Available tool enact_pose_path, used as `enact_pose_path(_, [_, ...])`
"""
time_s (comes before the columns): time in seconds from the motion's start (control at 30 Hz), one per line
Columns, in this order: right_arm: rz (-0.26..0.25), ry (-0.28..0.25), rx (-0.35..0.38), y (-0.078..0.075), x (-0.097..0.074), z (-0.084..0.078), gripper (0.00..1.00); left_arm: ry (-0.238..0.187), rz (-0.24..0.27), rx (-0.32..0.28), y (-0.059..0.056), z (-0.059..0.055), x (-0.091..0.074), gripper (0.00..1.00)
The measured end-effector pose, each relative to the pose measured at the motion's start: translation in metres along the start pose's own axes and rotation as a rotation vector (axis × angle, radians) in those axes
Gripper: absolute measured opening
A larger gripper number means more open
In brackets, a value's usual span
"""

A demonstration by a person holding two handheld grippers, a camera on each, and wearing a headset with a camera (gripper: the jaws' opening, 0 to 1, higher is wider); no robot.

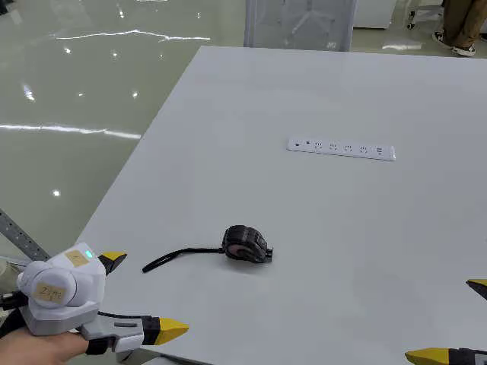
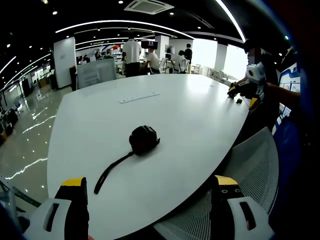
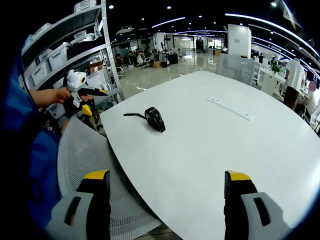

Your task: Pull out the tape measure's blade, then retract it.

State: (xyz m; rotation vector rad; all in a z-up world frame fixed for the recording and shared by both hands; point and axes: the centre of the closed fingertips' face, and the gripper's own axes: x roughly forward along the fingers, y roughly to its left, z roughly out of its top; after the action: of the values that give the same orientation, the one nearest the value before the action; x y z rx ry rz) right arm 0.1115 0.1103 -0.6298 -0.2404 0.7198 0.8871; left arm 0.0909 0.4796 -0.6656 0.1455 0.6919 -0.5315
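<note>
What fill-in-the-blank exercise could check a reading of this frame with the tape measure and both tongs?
1. The left tongs and the right tongs both stand ____.
2. The tape measure lies on the white table, held by ____ tongs.
3. Its black strap trails across the table toward the ____ tongs.
4. The white power strip lies ____ from the person than the tape measure.

Missing words: open; neither; left; farther.
</note>
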Motion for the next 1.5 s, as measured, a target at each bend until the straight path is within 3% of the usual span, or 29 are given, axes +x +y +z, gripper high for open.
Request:
enact_pose_path(0.73, [0.007,0.011,-0.008,-0.001,0.004,-0.002,0.9,0.003,0.001,0.005,0.001,0.0,0.002,1.0])
enact_pose_path(1.5, [0.051,0.026,-0.035,0.002,0.033,0.005,0.9,-0.003,-0.033,0.015,-0.003,0.009,0.022,0.99])
